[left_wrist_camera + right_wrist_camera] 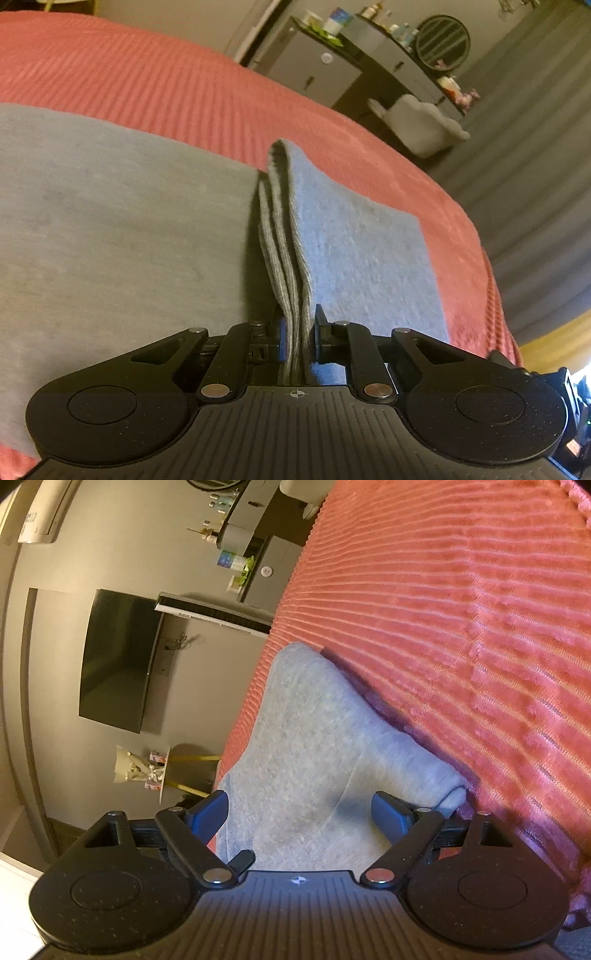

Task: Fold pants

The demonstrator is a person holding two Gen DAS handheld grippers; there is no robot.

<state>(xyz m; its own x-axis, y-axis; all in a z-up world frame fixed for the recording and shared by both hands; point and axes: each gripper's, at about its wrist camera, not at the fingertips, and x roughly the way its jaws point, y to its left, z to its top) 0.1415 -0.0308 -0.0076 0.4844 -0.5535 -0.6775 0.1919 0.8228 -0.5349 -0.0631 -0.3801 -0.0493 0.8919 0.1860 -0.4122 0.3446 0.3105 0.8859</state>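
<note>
On the red ribbed bedspread [155, 77] the grey pants [110, 229] are laid out flat, and one ribbed edge of them, probably a cuff or waistband, is raised off the bed in stacked layers. That edge [286, 258] is pinched by the left gripper [298, 341], whose jaws are closed tight on the cloth. In the right wrist view the right gripper [300, 818] is held wide open with a rounded fold of the pants [325, 746] lying between its fingers; nothing is gripped there, as far as can be judged. The largest risk is judged to be an uneven fold: with only one side held, the carried layers could be dragged askew. A second risk is that the stacked layers may slide apart, since only a narrow strip is clamped. A smaller one is that the soft bedspread may be caught under the open right fingers [210, 814] if they are closed too low. No brand or label on the pants is visible; the packages on the far cabinet [332, 62] carry printing that is too small and blurred to be read.
</note>
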